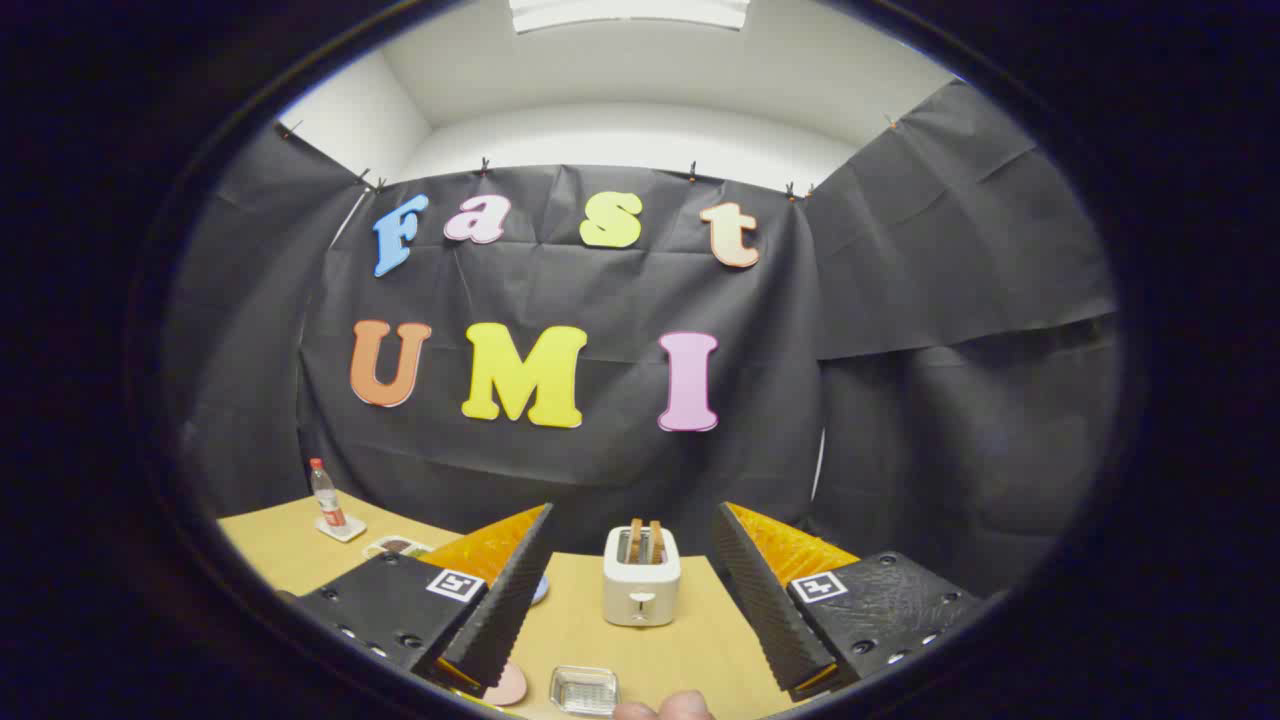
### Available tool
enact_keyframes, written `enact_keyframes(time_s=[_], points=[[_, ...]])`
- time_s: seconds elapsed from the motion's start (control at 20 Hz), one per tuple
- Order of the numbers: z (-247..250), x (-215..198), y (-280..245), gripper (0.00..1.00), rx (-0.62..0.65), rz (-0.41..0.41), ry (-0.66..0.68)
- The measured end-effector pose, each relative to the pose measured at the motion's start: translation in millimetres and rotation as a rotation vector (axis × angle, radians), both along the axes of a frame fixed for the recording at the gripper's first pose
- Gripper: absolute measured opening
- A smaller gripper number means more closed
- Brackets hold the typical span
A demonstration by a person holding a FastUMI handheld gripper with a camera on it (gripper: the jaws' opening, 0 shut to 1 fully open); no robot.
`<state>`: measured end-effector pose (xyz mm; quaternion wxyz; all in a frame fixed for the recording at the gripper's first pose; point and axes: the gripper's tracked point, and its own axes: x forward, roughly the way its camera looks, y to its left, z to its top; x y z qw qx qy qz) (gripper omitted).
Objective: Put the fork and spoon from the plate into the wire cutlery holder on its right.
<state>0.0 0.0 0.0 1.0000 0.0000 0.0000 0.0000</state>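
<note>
Fingertips (665, 708) of a person show nearest, beside a small metal tray (584, 690) on the tabletop (690, 640). Gripper (625, 590) fingers stand apart, empty, aimed level at the toaster (641, 578). Plate, cutlery and holder likely lie lower, below the gripper.

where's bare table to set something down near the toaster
Bare wood lies on the table right of the toaster, up to the open gripper's right jaw. Left is crowded: small metal tray, pink disc, bottle.
</note>
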Motion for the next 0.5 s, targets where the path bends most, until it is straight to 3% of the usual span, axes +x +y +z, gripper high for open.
enact_keyframes(time_s=[0.5], points=[[-5.2, 31.5, 1.1, 0.95, 0.049, 0.013, 0.023]])
